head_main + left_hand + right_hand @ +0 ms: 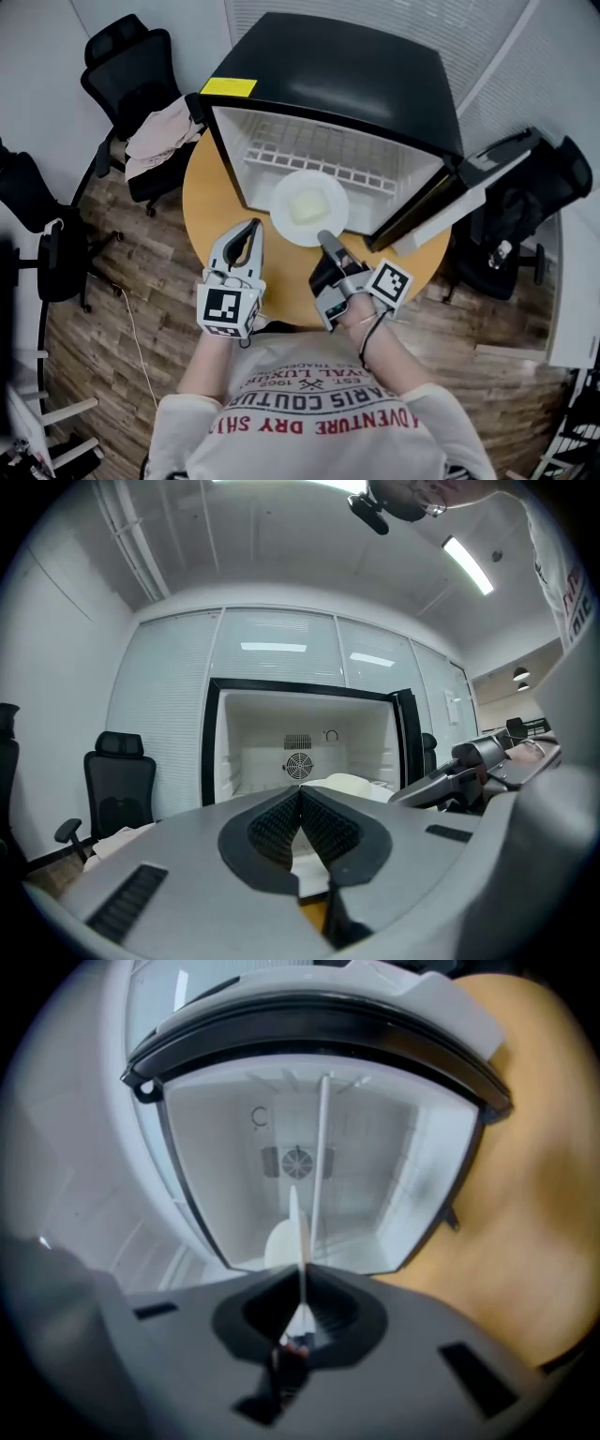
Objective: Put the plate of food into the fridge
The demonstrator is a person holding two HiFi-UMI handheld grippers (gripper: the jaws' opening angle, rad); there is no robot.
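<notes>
At the left, the left gripper (250, 229) hovers over the round wooden table (208, 202) with its jaws pressed together on nothing. Just beside it, the white plate (282, 201) of pale food (307, 206) sits at the open fridge (328, 75) mouth, partly inside. The right gripper (325, 240) pinches the plate's near rim. The fridge door (441, 208) stands swung out at the right.

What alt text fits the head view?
The right claw grips the rim of a white plate of pale food at the mouth of an open fridge on a round table. The left claw hangs shut and empty beside it.
</notes>
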